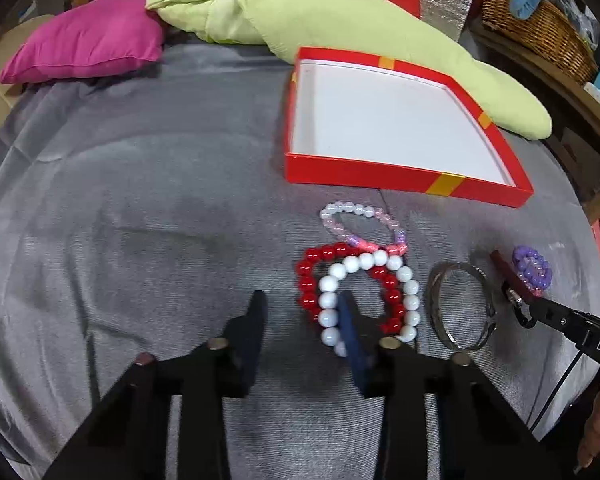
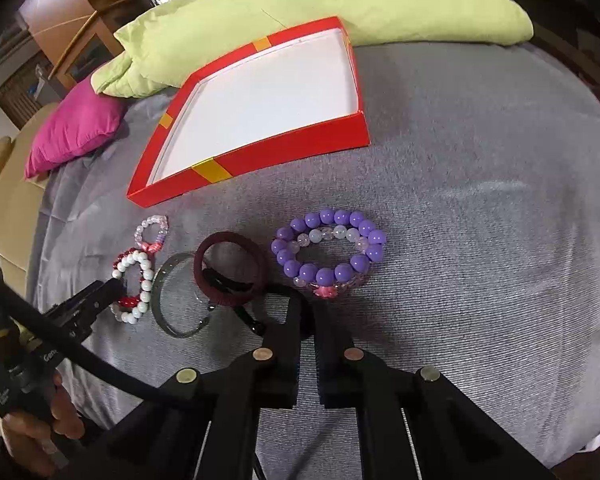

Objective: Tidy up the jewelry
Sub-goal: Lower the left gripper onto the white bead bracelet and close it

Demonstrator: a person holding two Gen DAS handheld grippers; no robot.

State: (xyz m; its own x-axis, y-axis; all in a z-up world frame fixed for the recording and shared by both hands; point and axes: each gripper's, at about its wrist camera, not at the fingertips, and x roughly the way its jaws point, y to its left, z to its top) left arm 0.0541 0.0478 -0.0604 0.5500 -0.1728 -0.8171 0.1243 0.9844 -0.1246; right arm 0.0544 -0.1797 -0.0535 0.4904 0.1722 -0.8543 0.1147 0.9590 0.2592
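Box: one shallow red box [image 1: 360, 172] with a white inside and yellow tape stripes on its walls. It lies open toward the far side of the gray blanket [image 1: 140, 220], its far wall against the green pillow [image 1: 300, 12].
Beaded bracelets: five, all on the blanket in front of the box's near wall.
Red and white: a red bracelet [image 1: 306, 284] and a white bracelet [image 1: 326, 318] overlap, the white one lying across the red.
Pale one: a pale pink bracelet [image 1: 348, 208] with a pink tie touches the far side of that pair.
Purple pair: a purple bracelet [image 2: 324, 276] lies apart toward the right edge, and a clear bracelet [image 2: 340, 230] sits inside its ring.
Plain rings: two. A thin metal bangle [image 1: 436, 312] lies just beside the white bracelet, and a dark red band [image 2: 224, 296] overlaps the bangle's right side.
Left tongs [image 1: 304, 316]: released and spread wide. One finger covers part of the white bracelet.
Right tongs [image 2: 306, 304]: fingers drawn close with a narrow gap, tips at the dark red band's edge. I cannot tell whether they pinch it.
Hard to make out: a black piece [image 2: 248, 316] crosses the dark red band, and what it is stays unclear.
Cut off: the purple pair is half hidden in the left view.
Pillows: two, the green one and a pink pillow [image 1: 88, 40] at the far left corner.
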